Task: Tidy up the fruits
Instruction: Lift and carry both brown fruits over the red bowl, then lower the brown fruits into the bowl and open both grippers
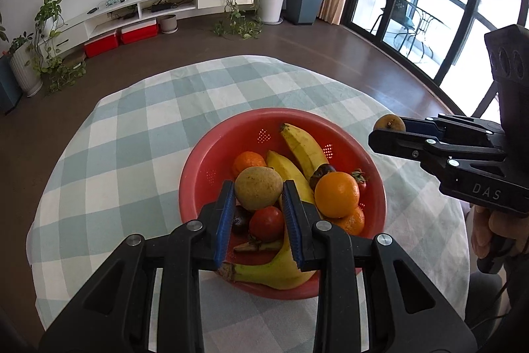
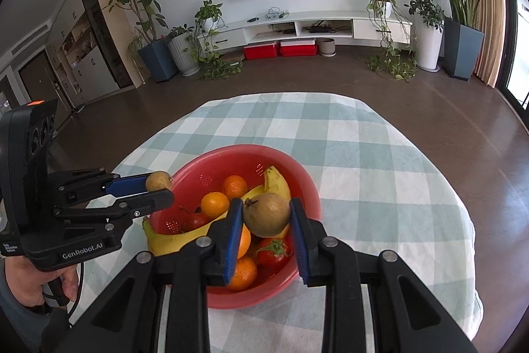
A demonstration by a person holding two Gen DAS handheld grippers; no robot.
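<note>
A red colander bowl point(image 1: 198, 154) point(image 2: 307, 187) on the checked tablecloth holds bananas point(image 1: 305, 148), oranges point(image 1: 336, 194), tomatoes point(image 1: 266, 223) and some dark fruit. My left gripper point(image 1: 258, 187) hangs above the bowl's near side, shut on a round brownish-green pear point(image 1: 258, 196). My right gripper point(image 2: 266, 204) is also over the bowl, shut on a second brown pear point(image 2: 267, 217) with its stem to the left. Each gripper shows in the other's view, fruit clamped at its tip: the right gripper point(image 1: 388, 129) beyond the bowl's right rim, the left gripper point(image 2: 160, 186) at the left rim.
The round table point(image 1: 148, 128) point(image 2: 363, 171) has bare cloth to the left, right and behind the bowl. A hand point(image 2: 29, 280) grips the left tool's handle. Beyond the table are brown floor, potted plants, a low TV bench and glass doors.
</note>
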